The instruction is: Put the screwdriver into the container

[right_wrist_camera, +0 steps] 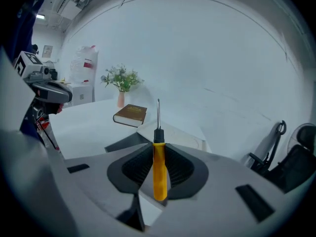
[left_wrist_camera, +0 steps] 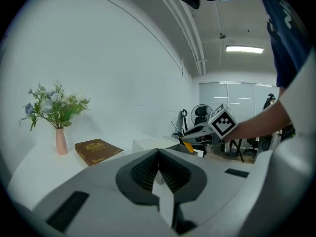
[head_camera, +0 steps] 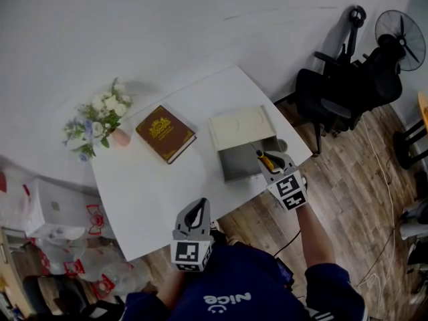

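My right gripper [head_camera: 267, 162] is shut on a yellow-handled screwdriver [right_wrist_camera: 158, 164], whose metal shaft points forward past the jaws. It hovers over the near right corner of the grey open container [head_camera: 246, 160], which lies on the white table [head_camera: 154, 192] beside its cream lid [head_camera: 242, 127]. In the left gripper view the screwdriver [left_wrist_camera: 186, 145] and right gripper [left_wrist_camera: 190, 135] show above the container [left_wrist_camera: 185, 149]. My left gripper [head_camera: 195, 214] is shut and empty, held off the table's near edge.
A brown book [head_camera: 165, 133] lies mid-table, and a pink vase of flowers [head_camera: 100, 122] stands at the far left corner. A black office chair [head_camera: 341, 95] and a fan [head_camera: 399, 40] stand on the wooden floor to the right. White bags [head_camera: 87, 246] sit at the left.
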Action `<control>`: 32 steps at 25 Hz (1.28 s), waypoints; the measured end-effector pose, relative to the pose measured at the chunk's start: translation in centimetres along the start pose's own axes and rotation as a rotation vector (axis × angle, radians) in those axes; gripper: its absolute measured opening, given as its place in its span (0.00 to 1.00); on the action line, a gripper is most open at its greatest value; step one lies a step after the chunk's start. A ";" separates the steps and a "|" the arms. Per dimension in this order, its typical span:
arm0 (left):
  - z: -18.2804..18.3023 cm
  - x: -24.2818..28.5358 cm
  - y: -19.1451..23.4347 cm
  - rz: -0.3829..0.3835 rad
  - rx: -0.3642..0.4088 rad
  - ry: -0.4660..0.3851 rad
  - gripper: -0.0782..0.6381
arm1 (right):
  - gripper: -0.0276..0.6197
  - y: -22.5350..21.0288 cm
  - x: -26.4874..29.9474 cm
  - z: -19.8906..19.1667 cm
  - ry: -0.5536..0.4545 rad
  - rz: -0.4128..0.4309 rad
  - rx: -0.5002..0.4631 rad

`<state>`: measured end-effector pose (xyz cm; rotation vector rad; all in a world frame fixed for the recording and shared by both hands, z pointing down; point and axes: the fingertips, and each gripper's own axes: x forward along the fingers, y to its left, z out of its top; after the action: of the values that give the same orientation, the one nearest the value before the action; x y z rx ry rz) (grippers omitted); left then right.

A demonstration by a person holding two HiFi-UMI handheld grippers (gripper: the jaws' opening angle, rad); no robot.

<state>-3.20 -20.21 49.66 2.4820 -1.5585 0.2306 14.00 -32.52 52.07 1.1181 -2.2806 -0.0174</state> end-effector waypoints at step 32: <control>0.1 2.2 3.0 0.044 -0.016 0.034 0.13 | 0.18 2.7 8.6 -7.8 0.460 0.340 -0.197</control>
<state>-4.95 -23.39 50.31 2.4203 -1.5964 0.2649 12.04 -35.17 63.52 0.5533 -1.9700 0.1324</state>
